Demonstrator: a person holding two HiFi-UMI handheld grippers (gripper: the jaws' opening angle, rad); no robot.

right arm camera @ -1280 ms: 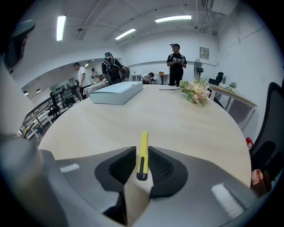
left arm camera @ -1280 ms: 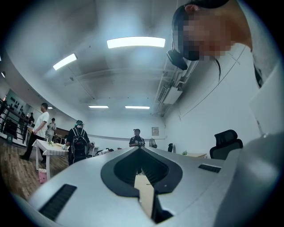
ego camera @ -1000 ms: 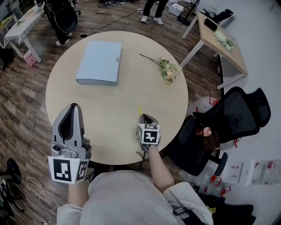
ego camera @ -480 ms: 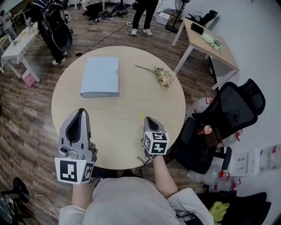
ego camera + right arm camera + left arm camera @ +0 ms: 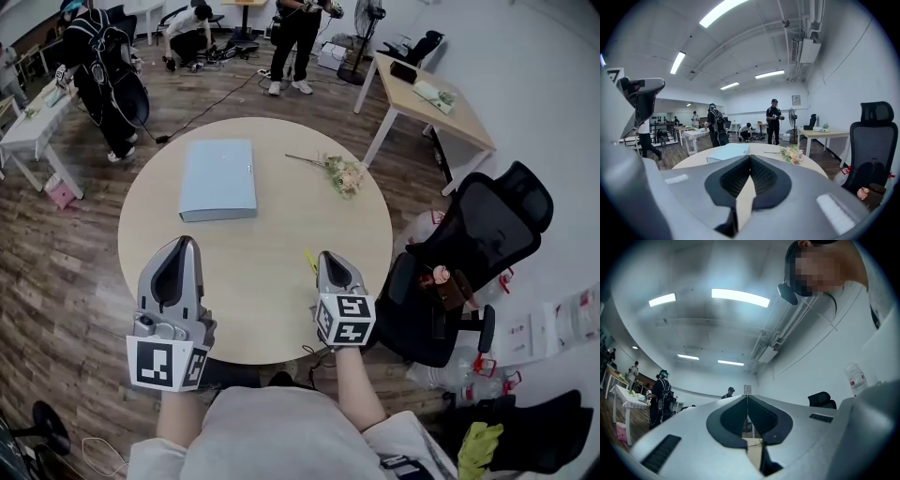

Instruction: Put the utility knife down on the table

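Knife: a thin yellow thing, most likely the knife [image 5: 308, 259], lies on the worktop [image 5: 253, 272] at its near right. It is just left of the tip of the right gripper [image 5: 329, 257].
Right fingers: these fingers [image 5: 735, 177] are pressed together at the tips. That gripper's own view shows only worktop past them and no knife between them.
Left fingers: these fingers [image 5: 732, 417] are pressed together too and hold nothing. The left gripper [image 5: 185, 242] hangs over the near left.
What changed: the head has lifted, so the worktop now looks smaller. Both grippers have stayed over the near edge. The knife has stayed close by the right tip.
What it means: the knife seems to be down already, so the job looks done or nearly done. The knife is too small to tell if it touches the gripper.
Others: the folder [image 5: 217, 178] lies far left and the flowers [image 5: 343, 175] far right, well away from both grippers.
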